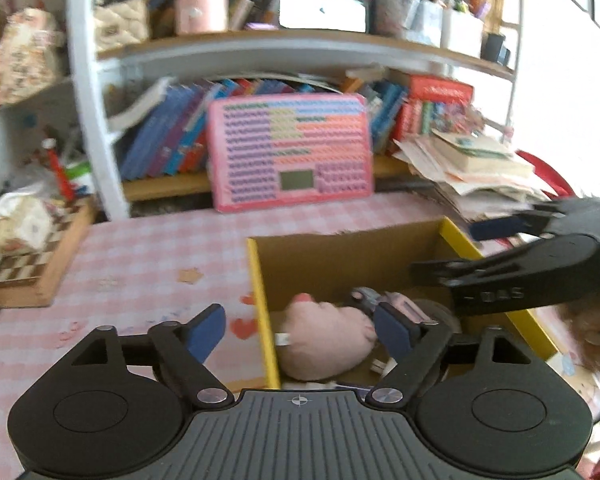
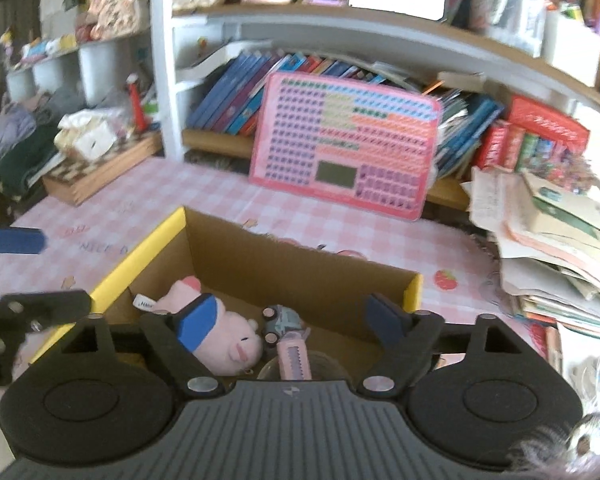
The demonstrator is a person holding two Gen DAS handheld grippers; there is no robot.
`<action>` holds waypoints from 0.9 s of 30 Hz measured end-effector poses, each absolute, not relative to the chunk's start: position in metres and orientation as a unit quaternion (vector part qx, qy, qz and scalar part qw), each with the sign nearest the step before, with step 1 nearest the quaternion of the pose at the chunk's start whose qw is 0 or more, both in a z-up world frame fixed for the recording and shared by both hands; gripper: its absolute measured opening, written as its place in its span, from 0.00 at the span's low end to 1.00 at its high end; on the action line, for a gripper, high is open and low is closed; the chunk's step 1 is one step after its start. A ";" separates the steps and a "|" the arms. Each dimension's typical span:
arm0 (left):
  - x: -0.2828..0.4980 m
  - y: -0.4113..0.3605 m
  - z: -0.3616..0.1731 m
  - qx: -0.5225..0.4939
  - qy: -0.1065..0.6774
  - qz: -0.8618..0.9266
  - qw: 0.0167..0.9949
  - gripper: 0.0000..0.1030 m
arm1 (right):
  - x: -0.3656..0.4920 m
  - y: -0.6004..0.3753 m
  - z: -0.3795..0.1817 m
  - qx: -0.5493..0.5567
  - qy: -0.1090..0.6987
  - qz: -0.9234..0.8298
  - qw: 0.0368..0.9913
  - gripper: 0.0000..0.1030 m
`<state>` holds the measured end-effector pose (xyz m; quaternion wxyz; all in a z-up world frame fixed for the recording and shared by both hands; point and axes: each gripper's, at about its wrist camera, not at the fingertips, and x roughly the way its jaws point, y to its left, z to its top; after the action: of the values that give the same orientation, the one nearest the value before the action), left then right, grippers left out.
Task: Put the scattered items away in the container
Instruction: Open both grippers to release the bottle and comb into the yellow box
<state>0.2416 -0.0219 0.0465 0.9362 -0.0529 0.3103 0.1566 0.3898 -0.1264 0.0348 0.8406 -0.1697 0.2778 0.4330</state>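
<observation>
Now both the left gripper [image 1: 296,330] and right gripper [image 2: 296,318] hover over the cardboard box [image 2: 296,258] mid-worktop, fingers released and empty. Inside we see the pink plush pig [image 2: 228,338], toy car [image 2: 282,320] and pink cutter [image 2: 294,358]; we judge the drop done, and next comes scanning the checked worktop [image 1: 148,252] for strays.

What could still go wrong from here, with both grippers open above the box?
1. The left gripper and right gripper hang close together over the cardboard box; pulling away, they could knock each other.
2. A finger could catch the box's yellow rim and drag it across the checked tablecloth.
3. The pink plush pig, toy car and pink utility knife lie just under the fingers; a dip could snag one back out.
</observation>
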 end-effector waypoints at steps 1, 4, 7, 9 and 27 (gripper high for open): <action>0.236 -0.020 0.048 -0.055 0.307 0.170 0.935 0.83 | 0.386 -0.130 0.036 -0.165 0.272 0.426 0.847 0.83; 0.218 -0.015 0.049 -0.064 0.297 0.195 0.933 0.83 | 0.374 -0.140 0.039 -0.152 0.262 0.407 0.862 0.83; 0.200 -0.010 0.048 -0.068 0.292 0.211 0.930 0.84 | 0.361 -0.149 0.038 -0.137 0.259 0.388 0.874 0.84; 0.189 -0.008 0.046 -0.071 0.289 0.221 0.929 0.84 | 0.353 -0.154 0.038 -0.129 0.258 0.376 0.881 0.85; 0.092 -0.010 0.031 -0.085 0.290 0.268 0.915 0.92 | 0.238 -0.171 0.016 -0.134 0.271 0.344 0.889 0.92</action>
<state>0.0919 -0.0100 0.0315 0.9149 -0.0852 0.2897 0.2678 0.2377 -0.1707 0.0160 0.8889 -0.1340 0.2714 0.3439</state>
